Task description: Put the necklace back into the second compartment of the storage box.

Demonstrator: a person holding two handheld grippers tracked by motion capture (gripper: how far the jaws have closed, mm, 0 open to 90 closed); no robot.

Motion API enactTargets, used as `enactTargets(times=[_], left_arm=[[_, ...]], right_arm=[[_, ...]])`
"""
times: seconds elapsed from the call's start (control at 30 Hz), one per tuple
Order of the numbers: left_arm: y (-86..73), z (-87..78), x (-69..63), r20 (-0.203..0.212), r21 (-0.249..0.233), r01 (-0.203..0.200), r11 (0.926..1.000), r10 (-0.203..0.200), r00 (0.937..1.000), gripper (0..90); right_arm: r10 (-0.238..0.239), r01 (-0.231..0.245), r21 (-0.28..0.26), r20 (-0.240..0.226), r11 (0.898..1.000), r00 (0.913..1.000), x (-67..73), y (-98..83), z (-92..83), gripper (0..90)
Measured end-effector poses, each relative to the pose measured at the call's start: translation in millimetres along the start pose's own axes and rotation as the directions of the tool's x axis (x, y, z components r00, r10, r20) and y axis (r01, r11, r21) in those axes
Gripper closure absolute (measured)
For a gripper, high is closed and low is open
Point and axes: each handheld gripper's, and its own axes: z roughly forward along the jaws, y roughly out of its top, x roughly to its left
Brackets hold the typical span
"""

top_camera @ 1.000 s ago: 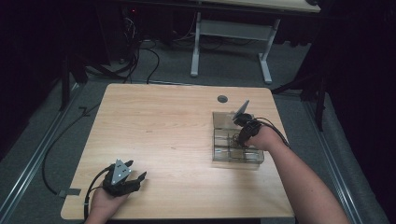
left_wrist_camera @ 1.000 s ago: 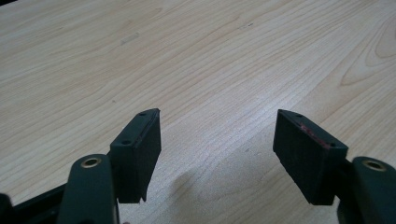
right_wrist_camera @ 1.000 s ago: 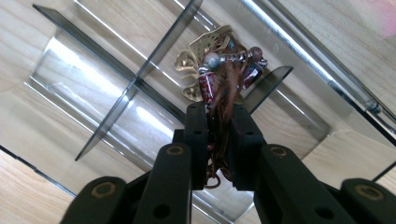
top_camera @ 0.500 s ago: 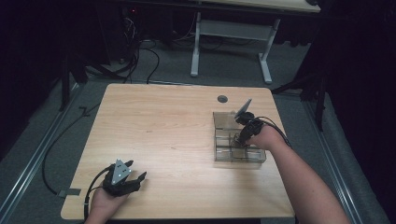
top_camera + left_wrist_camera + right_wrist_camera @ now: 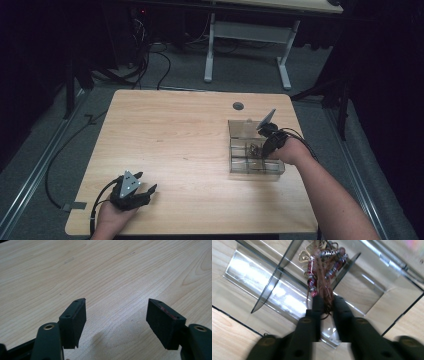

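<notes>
Fingers point(image 5: 319, 306) of the right gripper point(image 5: 325, 305) have just been closing and now pinch the cords of a red beaded bracelet point(image 5: 323, 270) inside a clear divided box point(image 5: 272, 167) at the surface's right. Left gripper point(image 5: 116, 322) rests idle near the front-left corner, fingers apart, nothing between. Step looks like pick-out; next move likely a straight lift clear of the dividers.

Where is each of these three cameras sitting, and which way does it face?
High view: above the person's side, looking forward and down at the table; both forearms show.
Left gripper view: on the left gripper, facing bare tabletop between open jaws.
Right gripper view: on the right gripper, whose jaws pinch a beaded bracelet over the clear box.
Shared: the box, high and right views.
</notes>
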Motion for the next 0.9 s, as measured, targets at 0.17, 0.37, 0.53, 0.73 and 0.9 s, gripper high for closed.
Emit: enactTargets(times=[0.17,0.37,0.53,0.73,0.9], left_arm=[[0.0,0.0,0.1,0.000,0.000,0.001,1.0000,-0.001,1.0000,32.8],[-0.3,-0.4,0.3,0.001,-0.005,0.006,1.0000,-0.006,1.0000,32.7],[-0.3,-0.4,0.3,0.003,-0.005,0.005,1.0000,-0.005,1.0000,32.7],[-0.1,-0.3,0.2,0.002,-0.003,0.001,1.0000,-0.001,1.0000,32.7],[-0.2,-0.1,-0.2,-0.001,-0.003,0.000,1.0000,0.000,1.0000,32.8]], right_arm=[[-0.028,0.030,-0.055,0.046,0.998,0.9985,6.5,14.1,-2.4,85.2],[-0.049,0.051,-0.035,0.059,0.998,0.9971,13.3,26.8,14.5,85.1],[-0.032,0.034,-0.020,0.054,0.999,0.9980,15.4,28.1,23.8,83.7],[-0.025,0.026,-0.053,0.028,0.998,0.9993,12.8,26.6,6.1,68.7],[-0.038,0.040,-0.116,0.024,0.992,0.9990,18.8,33.8,-12.4,65.2]])
